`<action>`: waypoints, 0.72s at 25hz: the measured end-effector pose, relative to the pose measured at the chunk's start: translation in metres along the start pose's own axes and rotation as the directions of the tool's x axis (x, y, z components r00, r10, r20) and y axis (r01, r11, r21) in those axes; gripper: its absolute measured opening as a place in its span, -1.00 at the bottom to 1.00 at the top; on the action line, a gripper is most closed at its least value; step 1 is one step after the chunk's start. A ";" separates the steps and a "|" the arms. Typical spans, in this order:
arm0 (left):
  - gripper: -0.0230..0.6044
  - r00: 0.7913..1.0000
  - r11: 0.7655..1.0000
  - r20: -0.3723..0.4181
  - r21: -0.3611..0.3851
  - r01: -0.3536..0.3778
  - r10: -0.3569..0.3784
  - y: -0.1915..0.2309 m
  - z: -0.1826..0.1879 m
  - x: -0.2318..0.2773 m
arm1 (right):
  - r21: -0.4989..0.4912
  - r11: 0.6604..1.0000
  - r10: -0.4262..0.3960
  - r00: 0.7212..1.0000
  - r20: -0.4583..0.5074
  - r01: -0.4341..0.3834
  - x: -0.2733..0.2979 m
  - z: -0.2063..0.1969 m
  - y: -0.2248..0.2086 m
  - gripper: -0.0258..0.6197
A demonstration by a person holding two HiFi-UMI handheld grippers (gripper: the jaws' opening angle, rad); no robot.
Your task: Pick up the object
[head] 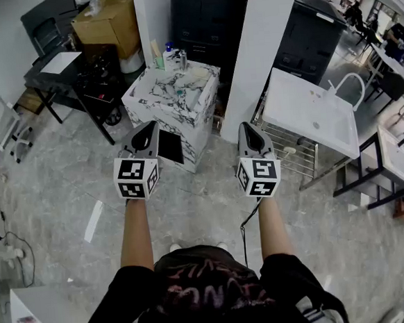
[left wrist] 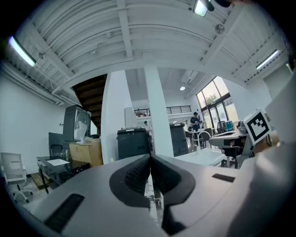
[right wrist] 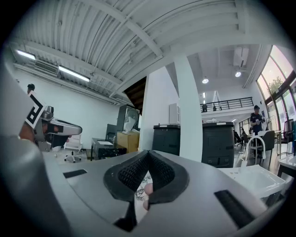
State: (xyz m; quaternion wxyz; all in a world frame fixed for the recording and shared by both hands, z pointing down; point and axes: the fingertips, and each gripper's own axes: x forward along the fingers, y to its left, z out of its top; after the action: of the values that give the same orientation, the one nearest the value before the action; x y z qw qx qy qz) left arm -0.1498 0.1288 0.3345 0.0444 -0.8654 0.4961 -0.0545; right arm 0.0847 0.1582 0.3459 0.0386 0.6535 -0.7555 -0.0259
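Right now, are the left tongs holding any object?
No, in the left gripper view the left tongs are shut tip to tip, with nothing between them.

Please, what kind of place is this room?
Probably an open-plan lab or workshop in an industrial loft: a high ribbed ceiling, a free-standing white sink, and cardboard boxes near black cabinets.
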 end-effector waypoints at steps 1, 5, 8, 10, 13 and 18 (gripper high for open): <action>-0.87 1.000 1.000 0.000 -0.001 0.001 -0.001 0.000 -0.001 -0.001 | -0.002 1.000 0.000 1.000 -0.002 0.000 -0.001 0.000 0.001 -0.88; -0.87 1.000 1.000 -0.005 -0.010 0.003 -0.003 0.000 -0.002 -0.004 | 0.000 1.000 -0.001 1.000 -0.001 0.001 -0.002 0.000 0.004 -0.88; -0.87 1.000 1.000 -0.006 -0.017 0.005 -0.005 0.000 -0.004 -0.006 | -0.003 1.000 -0.007 1.000 0.003 0.007 -0.004 0.000 0.005 -0.88; -0.87 1.000 1.000 -0.007 -0.018 0.008 -0.008 0.000 -0.006 -0.008 | -0.001 1.000 -0.013 1.000 0.008 0.013 -0.006 0.001 0.006 -0.88; -0.87 1.000 1.000 -0.004 -0.022 0.015 -0.015 0.001 -0.007 -0.012 | -0.005 1.000 -0.022 1.000 0.013 0.022 -0.009 0.001 0.009 -0.88; -0.87 0.999 0.999 -0.001 -0.023 0.032 -0.032 0.003 -0.010 -0.016 | -0.013 1.000 -0.026 1.000 0.014 0.026 -0.011 0.000 0.016 -0.88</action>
State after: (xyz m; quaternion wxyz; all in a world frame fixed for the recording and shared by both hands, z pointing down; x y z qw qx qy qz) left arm -0.1616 0.1406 0.3429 0.0333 -0.8737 0.4827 -0.0504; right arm 0.0701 0.1719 0.3472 0.0372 0.6629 -0.7470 -0.0358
